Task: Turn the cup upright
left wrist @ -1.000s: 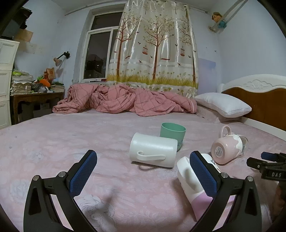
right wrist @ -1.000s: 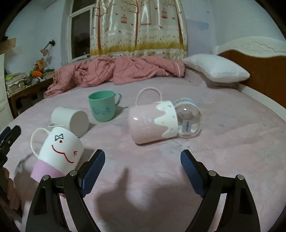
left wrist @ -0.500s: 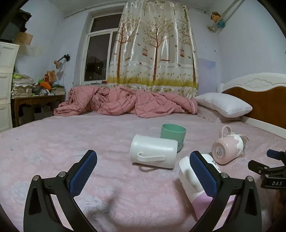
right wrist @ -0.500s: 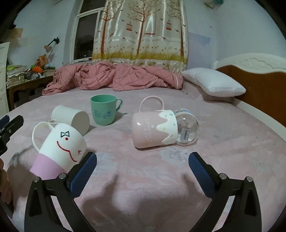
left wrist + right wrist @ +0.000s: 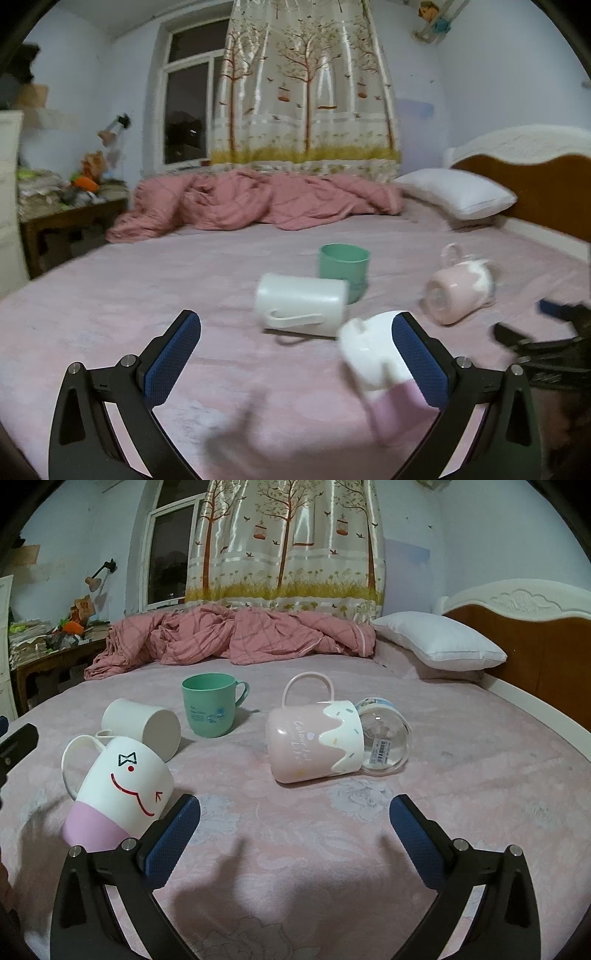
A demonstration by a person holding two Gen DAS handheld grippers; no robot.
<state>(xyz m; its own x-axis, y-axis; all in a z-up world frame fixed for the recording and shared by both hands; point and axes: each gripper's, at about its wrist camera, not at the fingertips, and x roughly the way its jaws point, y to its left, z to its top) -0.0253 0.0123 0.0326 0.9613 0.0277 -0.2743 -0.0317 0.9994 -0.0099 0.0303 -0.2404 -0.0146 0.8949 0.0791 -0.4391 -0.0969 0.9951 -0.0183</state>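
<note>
Five cups are sitting on a pink bedsheet (image 5: 295,867). The white-and-pink face cup (image 5: 118,790) is tilting beside the right gripper (image 5: 295,821), whose jaws are standing wide and empty. The left gripper (image 5: 295,349) is likewise gaping wide (holding nothing). A plain white cup (image 5: 142,727) and a pink drip-glaze cup (image 5: 314,744) are lying sideways, the latter touching a clear glass (image 5: 384,744); a green cup (image 5: 208,705) is standing upright.
</note>
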